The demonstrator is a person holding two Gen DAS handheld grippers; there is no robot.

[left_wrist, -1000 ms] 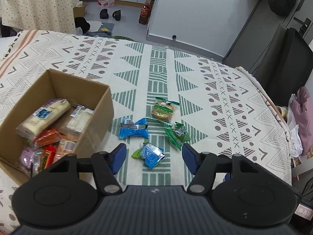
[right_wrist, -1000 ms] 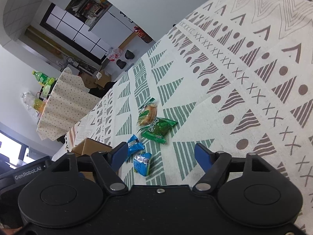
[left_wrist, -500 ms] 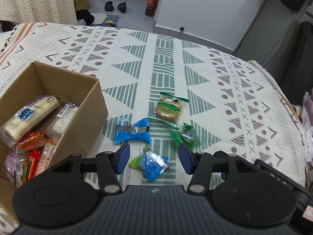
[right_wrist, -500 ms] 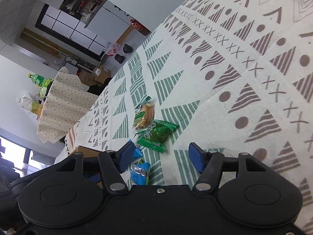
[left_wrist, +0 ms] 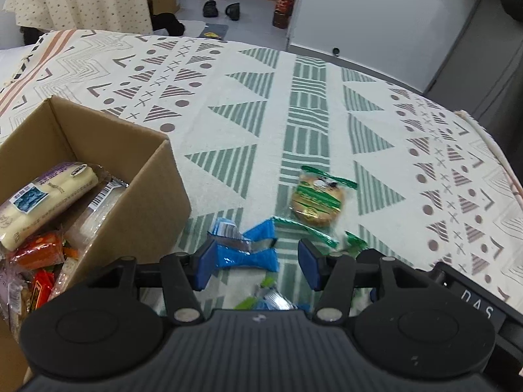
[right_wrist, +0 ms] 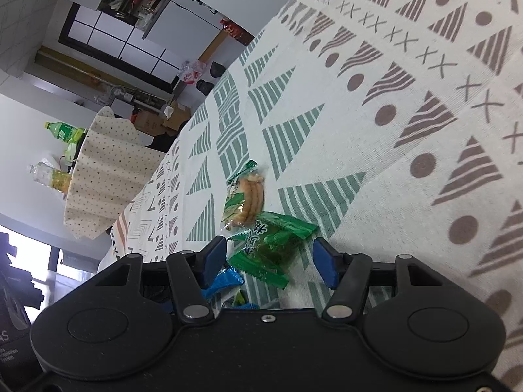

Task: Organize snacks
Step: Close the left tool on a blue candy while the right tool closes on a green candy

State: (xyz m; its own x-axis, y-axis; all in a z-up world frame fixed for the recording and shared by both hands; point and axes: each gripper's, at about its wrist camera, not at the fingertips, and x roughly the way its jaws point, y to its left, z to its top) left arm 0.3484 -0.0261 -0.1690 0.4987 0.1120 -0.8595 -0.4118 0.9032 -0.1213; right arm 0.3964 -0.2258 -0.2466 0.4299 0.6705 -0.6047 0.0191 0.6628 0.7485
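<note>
Left gripper (left_wrist: 254, 267) gapes empty around a blue packet (left_wrist: 243, 251); right gripper (right_wrist: 268, 263) gapes empty around a green packet (right_wrist: 273, 245). Both look light, crinkly, slippery: pinch mid-body.

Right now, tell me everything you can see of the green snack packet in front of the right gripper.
The green snack packet is a glossy plastic pillow pack with crimped, saw-toothed ends and white printed characters. It lies flat and sealed on the patterned tablecloth, skewed, between the open fingers of the right gripper, which are not touching it. Its far end meets or overlaps the clear biscuit packet; a blue wrapper lies at its near left.
</note>
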